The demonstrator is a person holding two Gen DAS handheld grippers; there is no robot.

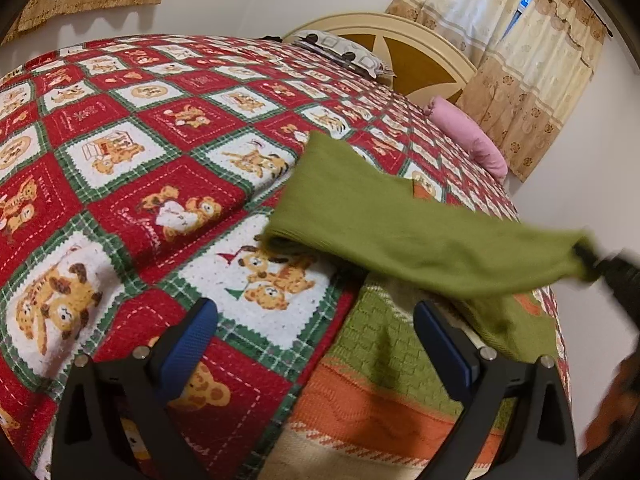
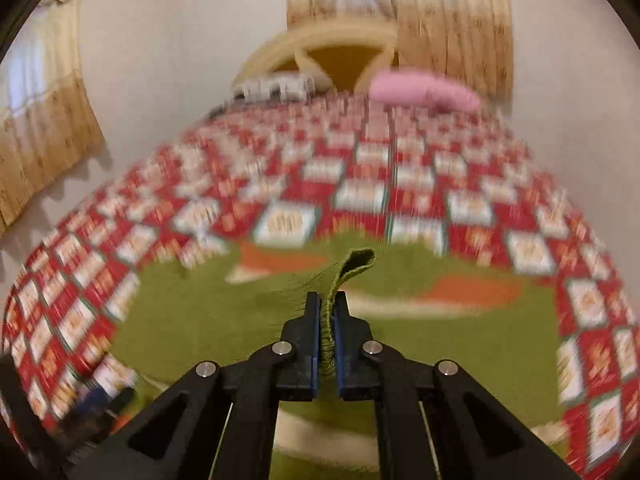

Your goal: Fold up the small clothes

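A small green knitted sweater (image 1: 384, 364) with orange and cream stripes lies on the bed at lower right. Its green sleeve (image 1: 400, 224) is lifted off the bed and stretched to the right. My right gripper (image 2: 327, 300) is shut on the sleeve's cuff (image 2: 354, 266); it also shows blurred at the right edge of the left wrist view (image 1: 588, 256). My left gripper (image 1: 316, 312) is open and empty, its blue-padded fingers (image 1: 192, 340) hovering over the sweater's left edge and the quilt. The right wrist view is motion-blurred.
The bed is covered by a red, white and green teddy-bear quilt (image 1: 168, 184). A pink pillow (image 1: 468, 136) and a patterned pillow (image 1: 340, 48) lie by the cream headboard (image 1: 408, 52). Beige curtains (image 1: 520, 68) hang behind.
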